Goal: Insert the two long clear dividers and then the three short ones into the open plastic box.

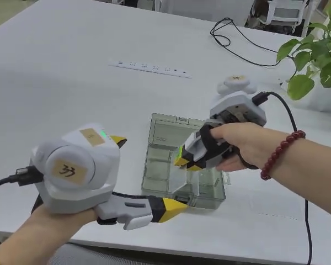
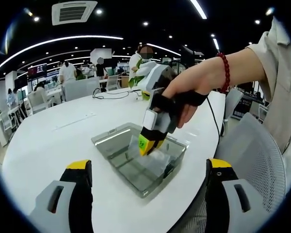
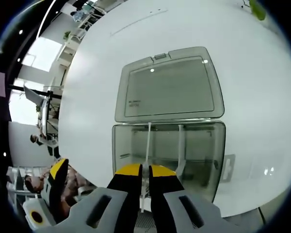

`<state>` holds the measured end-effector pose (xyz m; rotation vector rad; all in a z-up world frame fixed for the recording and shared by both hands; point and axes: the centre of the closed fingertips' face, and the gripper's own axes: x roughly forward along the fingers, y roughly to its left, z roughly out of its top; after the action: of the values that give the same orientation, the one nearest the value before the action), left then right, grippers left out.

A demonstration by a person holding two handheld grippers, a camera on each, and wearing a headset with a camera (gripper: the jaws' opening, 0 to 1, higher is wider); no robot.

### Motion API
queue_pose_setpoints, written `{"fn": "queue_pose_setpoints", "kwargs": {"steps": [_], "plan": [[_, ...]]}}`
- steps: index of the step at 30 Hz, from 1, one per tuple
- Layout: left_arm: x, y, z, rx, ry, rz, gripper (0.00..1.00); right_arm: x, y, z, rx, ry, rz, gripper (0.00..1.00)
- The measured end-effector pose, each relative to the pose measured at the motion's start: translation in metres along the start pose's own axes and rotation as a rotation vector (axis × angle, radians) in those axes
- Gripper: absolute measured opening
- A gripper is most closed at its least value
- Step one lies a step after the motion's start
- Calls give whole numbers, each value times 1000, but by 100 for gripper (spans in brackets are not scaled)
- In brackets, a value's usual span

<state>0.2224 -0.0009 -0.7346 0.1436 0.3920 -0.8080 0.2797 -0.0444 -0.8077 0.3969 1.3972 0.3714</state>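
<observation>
Right gripper [image 3: 144, 169] clamped on clear divider [image 3: 148, 145].
Divider extends into box [image 3: 117, 145], lower centre; left gripper [image 2: 148, 165] jaws apart.

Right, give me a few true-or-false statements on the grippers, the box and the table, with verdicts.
1. The right gripper is shut on a clear divider at the box. True.
2. The left gripper holds a divider too. False: its jaws stand wide open and empty.
3. The box's lid is closed. False: it lies open, flat on the table.
4. A leafy plant stands at the table's far right. True.
</observation>
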Motion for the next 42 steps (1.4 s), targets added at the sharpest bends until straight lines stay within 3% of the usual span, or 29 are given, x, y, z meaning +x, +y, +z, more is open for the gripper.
{"fn": "queue_pose_setpoints", "kwargs": {"steps": [19, 26, 35, 37, 38, 42], "plan": [[-2, 6, 2, 3, -1, 9, 99, 5, 1, 5, -9, 15, -13, 6], [-2, 6, 3, -1, -2, 12, 98, 4, 4, 3, -115, 17, -74, 7], [-3, 4, 4, 0, -2, 9, 98, 5, 10, 2, -394, 51, -212, 7], [-3, 4, 4, -1, -4, 10, 98, 5, 12, 3, -425, 54, -231, 7], [-3, 4, 4, -1, -5, 10, 98, 7, 11, 11, -447, 56, -245, 7], [-4, 4, 6, -1, -9, 13, 98, 7, 14, -2, -467, 56, -260, 7]]}}
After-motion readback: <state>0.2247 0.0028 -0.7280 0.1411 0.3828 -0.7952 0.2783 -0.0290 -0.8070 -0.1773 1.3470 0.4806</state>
